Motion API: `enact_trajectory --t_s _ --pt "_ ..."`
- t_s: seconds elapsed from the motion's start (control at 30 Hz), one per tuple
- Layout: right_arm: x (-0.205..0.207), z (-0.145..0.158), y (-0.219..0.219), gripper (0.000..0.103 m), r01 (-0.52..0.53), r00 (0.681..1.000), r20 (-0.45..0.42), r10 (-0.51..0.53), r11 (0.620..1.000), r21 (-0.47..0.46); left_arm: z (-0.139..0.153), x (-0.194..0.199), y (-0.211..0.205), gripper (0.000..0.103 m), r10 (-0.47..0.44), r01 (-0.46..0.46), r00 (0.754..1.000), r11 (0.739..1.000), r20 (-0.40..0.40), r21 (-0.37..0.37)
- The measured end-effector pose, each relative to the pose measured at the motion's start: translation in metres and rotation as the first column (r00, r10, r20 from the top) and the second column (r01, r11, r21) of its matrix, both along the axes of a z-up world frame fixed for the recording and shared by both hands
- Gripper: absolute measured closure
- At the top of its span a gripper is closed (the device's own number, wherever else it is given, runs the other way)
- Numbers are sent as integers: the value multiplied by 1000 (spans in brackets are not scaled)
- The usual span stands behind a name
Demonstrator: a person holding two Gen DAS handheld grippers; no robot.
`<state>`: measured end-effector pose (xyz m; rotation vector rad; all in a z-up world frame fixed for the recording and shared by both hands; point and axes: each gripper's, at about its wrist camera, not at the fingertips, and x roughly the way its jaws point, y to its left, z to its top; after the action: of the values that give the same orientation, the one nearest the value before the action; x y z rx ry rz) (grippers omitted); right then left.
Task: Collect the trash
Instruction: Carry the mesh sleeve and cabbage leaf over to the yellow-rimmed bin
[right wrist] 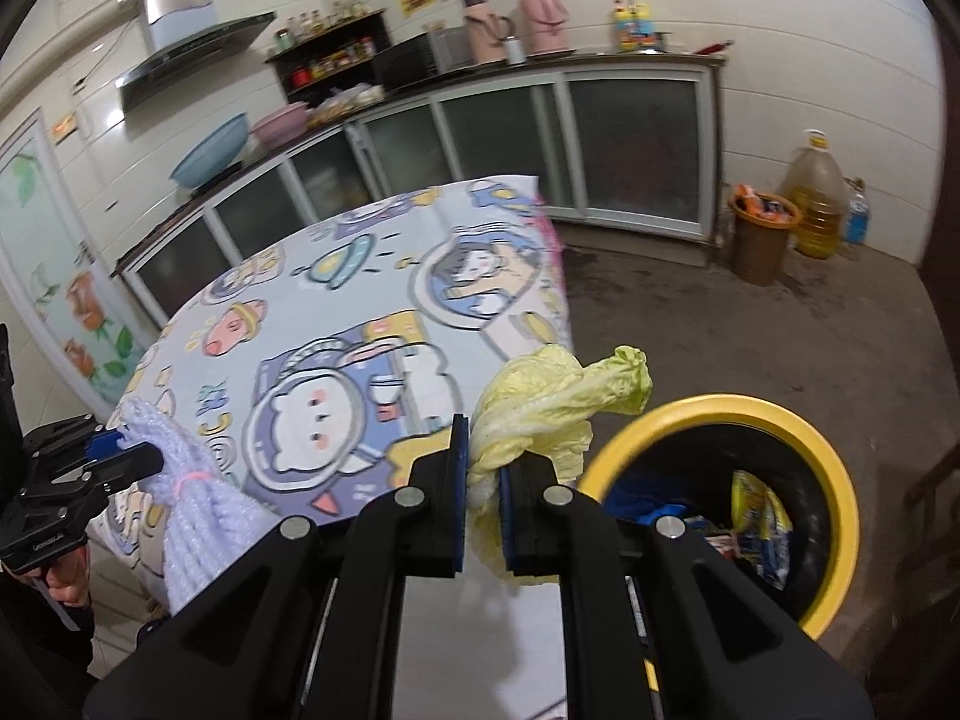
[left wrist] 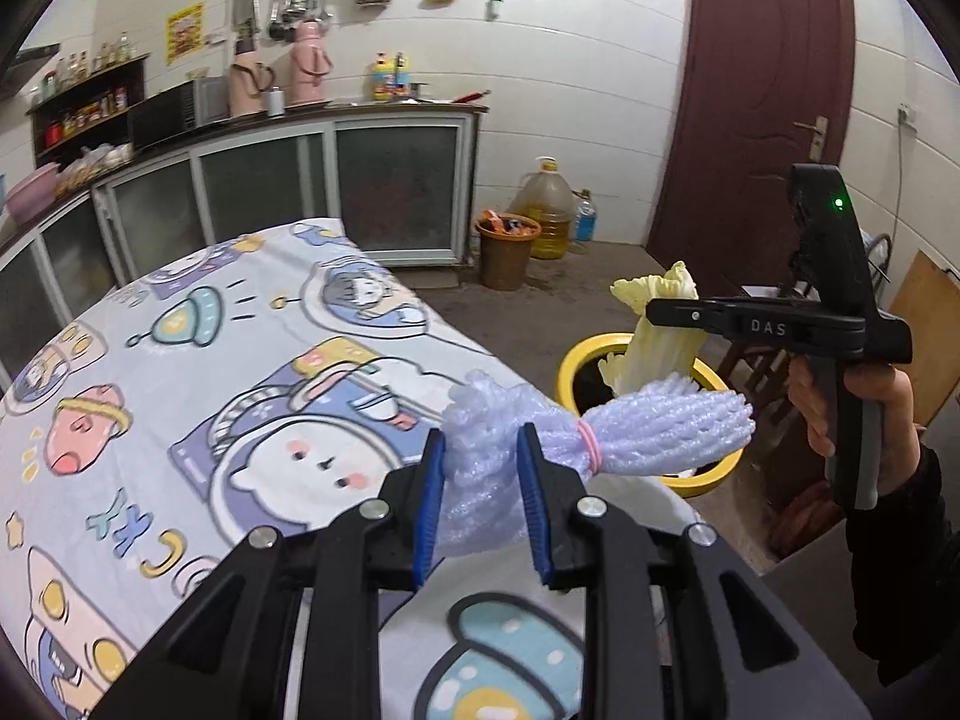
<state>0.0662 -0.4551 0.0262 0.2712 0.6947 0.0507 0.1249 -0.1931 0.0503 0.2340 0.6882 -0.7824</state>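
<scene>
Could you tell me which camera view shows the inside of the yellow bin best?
The right wrist view: the yellow bin lies open, wrappers visible inside. In the left wrist view, the foam net and cabbage leaf hide most of it.

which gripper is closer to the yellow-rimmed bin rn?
Right. The right gripper, shut on the cabbage leaf, is beside the yellow-rimmed bin. The left gripper, shut on the foam net, is over the table edge.

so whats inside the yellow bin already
In the yellow bin: a yellow-and-blue wrapper and something blue. The right gripper hides the rest.
</scene>
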Motion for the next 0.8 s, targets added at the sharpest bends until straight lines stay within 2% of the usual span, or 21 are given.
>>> enact_trajectory --t_s 0.23,0.53,0.67,0.8 --pt "-17 -9 -42 94 139 990 -3 -139 989 -52 -11 8 -50 80 -71 72 997 997 -13 27" --pt "-31 -29 -96 94 306 949 -35 -313 942 -135 -28 16 -121 80 -160 162 987 986 -32 44" --pt "-32 -39 -113 94 355 928 -55 -367 921 -163 -37 25 -149 80 -160 162 986 986 -57 42" --pt "-33 -53 -128 94 360 924 -91 -370 926 -113 -48 39 -177 80 -138 142 986 989 -93 45"
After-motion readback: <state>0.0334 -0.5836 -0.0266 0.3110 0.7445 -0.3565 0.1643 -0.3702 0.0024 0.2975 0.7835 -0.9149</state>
